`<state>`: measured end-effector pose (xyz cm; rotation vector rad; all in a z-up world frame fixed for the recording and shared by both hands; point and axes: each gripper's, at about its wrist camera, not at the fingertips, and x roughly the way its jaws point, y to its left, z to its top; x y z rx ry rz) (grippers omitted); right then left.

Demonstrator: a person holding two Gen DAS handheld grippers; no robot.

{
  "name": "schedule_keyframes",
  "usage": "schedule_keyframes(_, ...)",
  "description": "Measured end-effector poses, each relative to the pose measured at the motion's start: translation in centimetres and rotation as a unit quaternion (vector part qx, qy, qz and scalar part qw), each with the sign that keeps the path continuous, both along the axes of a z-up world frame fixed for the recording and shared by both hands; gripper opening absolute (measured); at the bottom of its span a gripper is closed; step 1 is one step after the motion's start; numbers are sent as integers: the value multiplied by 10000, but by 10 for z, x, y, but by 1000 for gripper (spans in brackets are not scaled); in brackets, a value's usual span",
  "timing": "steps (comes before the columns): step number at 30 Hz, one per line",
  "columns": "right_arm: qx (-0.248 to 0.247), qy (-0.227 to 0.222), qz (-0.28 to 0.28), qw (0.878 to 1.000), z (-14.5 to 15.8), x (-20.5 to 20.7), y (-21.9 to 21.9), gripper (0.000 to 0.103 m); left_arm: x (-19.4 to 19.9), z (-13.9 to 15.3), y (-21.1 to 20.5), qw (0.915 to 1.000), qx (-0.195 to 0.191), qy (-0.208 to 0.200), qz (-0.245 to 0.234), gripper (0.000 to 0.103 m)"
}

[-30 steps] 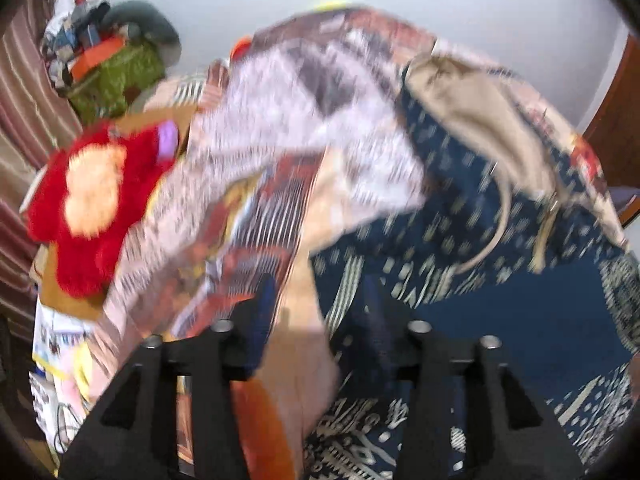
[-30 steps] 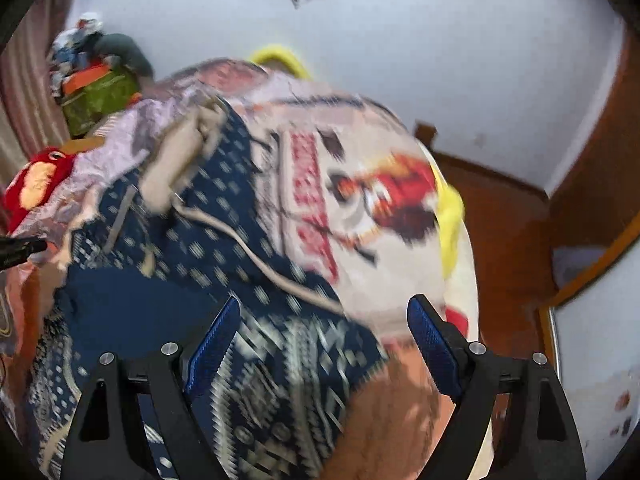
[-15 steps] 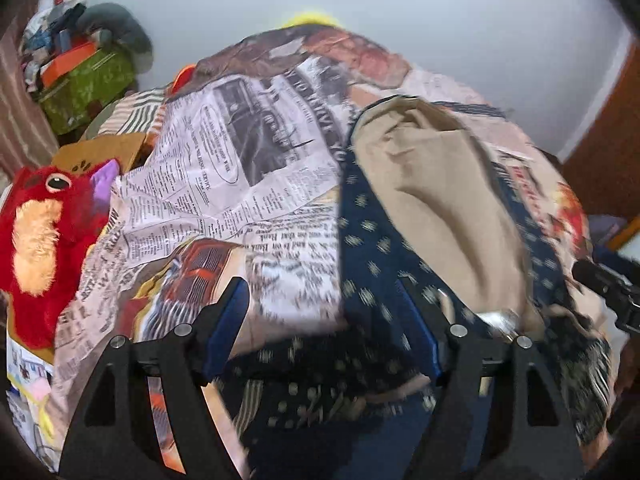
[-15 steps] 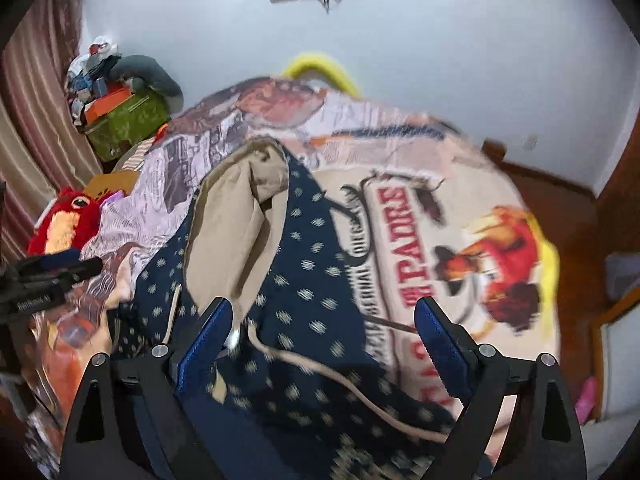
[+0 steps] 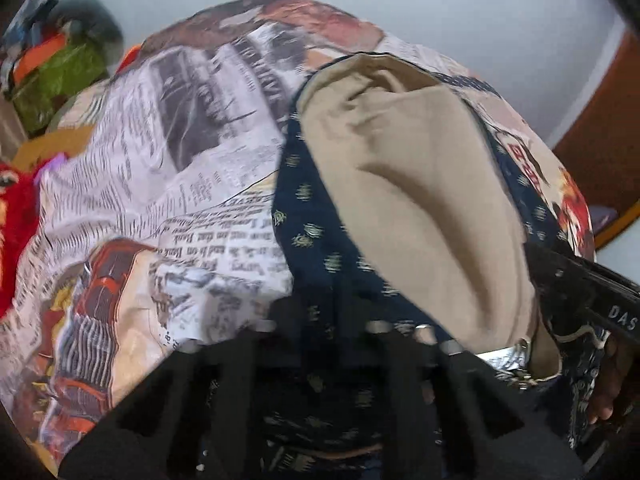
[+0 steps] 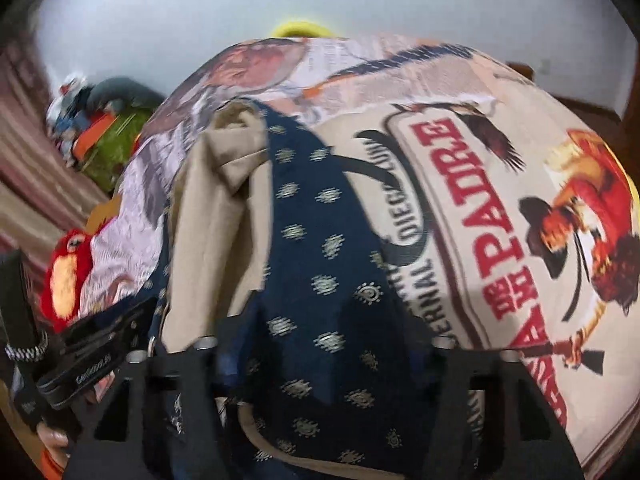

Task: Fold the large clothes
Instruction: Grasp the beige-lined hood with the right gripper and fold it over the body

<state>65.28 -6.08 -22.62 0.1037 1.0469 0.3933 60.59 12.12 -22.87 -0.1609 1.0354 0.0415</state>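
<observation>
A large navy garment (image 5: 320, 240) with small gold motifs and a beige lining (image 5: 420, 200) lies on the printed bedspread (image 5: 180, 152); it also shows in the right wrist view (image 6: 320, 240), lining (image 6: 216, 220) turned up. My left gripper (image 5: 324, 320) sits low on the navy cloth, with its fingers close together and cloth between them. My right gripper (image 6: 324, 344) has its fingers spread wide with navy cloth lying over the gap. Each gripper shows at the edge of the other's view, the right one (image 5: 592, 292) and the left one (image 6: 88, 352).
A red plush toy (image 6: 68, 280) lies at the bed's left edge. A green bag (image 5: 60, 76) and clutter stand in the far left corner. A white wall runs behind the bed, and a wooden door (image 5: 600, 120) is at the right.
Both grippers have dropped lower onto the navy garment. The left gripper's fingers have closed in on the cloth. The right gripper has moved forward over the garment.
</observation>
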Motion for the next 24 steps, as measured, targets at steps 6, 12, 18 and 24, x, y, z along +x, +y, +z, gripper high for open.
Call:
schedule_keyframes(6,-9,-281,308,9991,22,-29,0,17,-25,42,-20,9979,277,-422,-407,5)
schedule_keyframes(12,-197,-708,731,9946,55,-84,-10,14,-72,68,-26,9958,243,-541,-696,5)
schedule_keyframes(18,-520,-864,978,9901,60,-141,-29,14,-130,52,-30,9935,173,-210,-1106,5)
schedule_keyframes(24,-849,-756,1040,9881,41,-179,-42,14,-166,21,-34,9930,279,304,-1106,6)
